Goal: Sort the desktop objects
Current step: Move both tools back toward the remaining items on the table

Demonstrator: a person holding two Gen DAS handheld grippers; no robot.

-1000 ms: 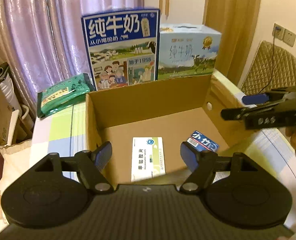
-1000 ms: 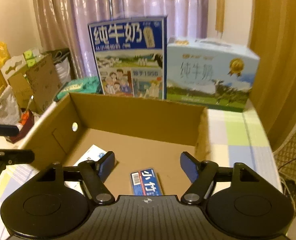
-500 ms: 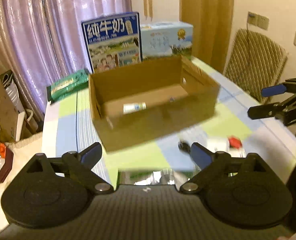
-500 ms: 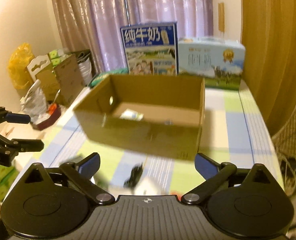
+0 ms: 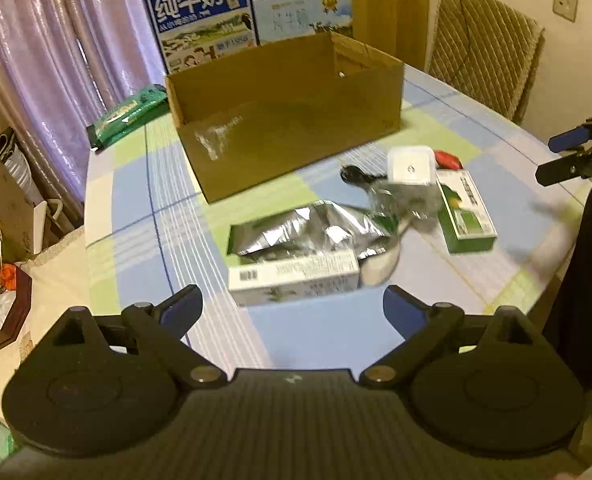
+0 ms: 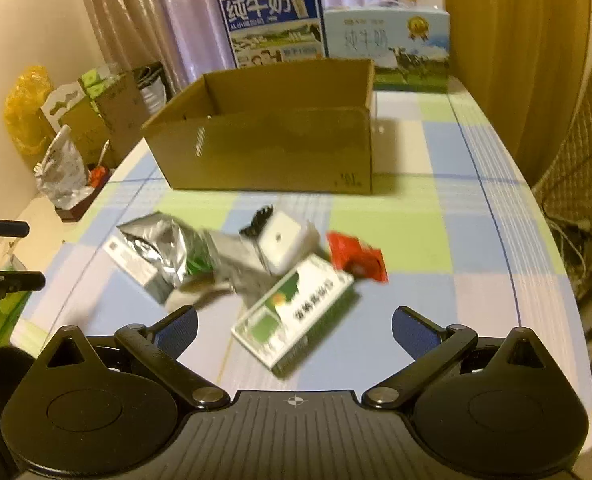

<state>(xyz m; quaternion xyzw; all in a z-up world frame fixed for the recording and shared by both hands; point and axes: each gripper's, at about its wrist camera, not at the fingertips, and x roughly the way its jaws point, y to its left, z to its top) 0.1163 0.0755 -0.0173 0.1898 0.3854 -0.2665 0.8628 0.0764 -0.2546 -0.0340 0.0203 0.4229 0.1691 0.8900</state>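
**A:** Cardboard is filling the middle of the left wrist view: the open cardboard box [image 5: 283,116] is sitting on the checked tablecloth [image 5: 135,240], and from this angle I am not seeing anything inside it, since the near wall is hiding the floor. What is waiting in front of it?

**B:** A loose heap. The white-and-green carton [image 5: 293,278] is lying nearest the left gripper [image 5: 291,308], the crumpled silver foil pouch [image 5: 308,232] is resting against it, and behind those the white square case [image 5: 410,166], a black cable end [image 5: 352,174], a red item [image 5: 448,159] and the green medicine box [image 5: 466,212] are lying close together. The left gripper is hanging with its jaws spread wide and nothing between them.

**A:** And the right wrist view?

**B:** The same heap from the other side, slightly blurred. The green medicine box [image 6: 296,320] is lying just ahead of the right gripper [image 6: 293,324], the red packet [image 6: 358,256] is touching its far corner, and the white case [image 6: 285,242] and foil pouch [image 6: 167,248] are lying further left. The right gripper is also standing wide apart, carrying nothing. The cardboard box [image 6: 271,148] is sitting beyond, its inside hidden here too.

**A:** So how far along are we judging it?

**B:** Most of the sorting is looking undone: at least six items are still lying out on the cloth, none is being held, and each is probably needing its own trip to the box
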